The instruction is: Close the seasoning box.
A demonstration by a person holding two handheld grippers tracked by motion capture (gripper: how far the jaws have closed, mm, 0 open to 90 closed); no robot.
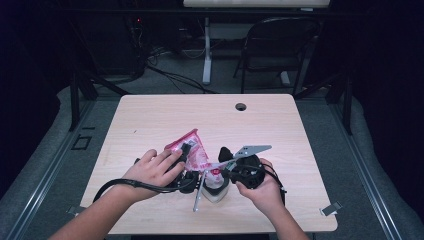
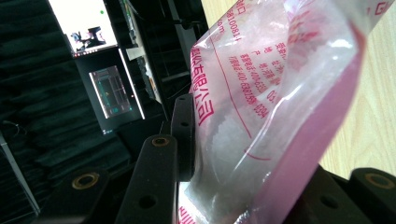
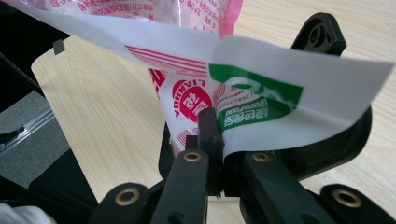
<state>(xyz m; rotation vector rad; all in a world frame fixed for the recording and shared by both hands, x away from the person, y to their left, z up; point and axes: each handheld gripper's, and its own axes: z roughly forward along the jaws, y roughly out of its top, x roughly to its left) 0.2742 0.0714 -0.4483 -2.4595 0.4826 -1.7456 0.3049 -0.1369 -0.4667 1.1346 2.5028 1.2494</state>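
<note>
At the table's near edge, a person's two bare forearms come in from below, each hand wrapped round a black two-jaw gripper. The right gripper [image 1: 218,172], a grey three-cornered plate on top, has its jaws pressed together on the white lower edge of a clear plastic bag printed in pink and red [image 1: 194,152]; in the right gripper view the pinched strip, carrying a green label and a round red logo, bends over the jaws [image 3: 243,109]. Just beside it, the left gripper [image 1: 186,156] is clamped on the same bag higher up, its jaws held partly apart by the bag's bulk. In the left gripper view the translucent film with pink lettering and a pink border [image 2: 261,107] sits wedged between the black jaws. The bag is lifted between the two grippers over the near middle of the light wooden tabletop [image 1: 150,120], slanting up and away to the left. Farther back, a round cable hole [image 1: 240,106] marks the table's far edge; beyond stands a dark folding chair [image 1: 277,45].
</note>
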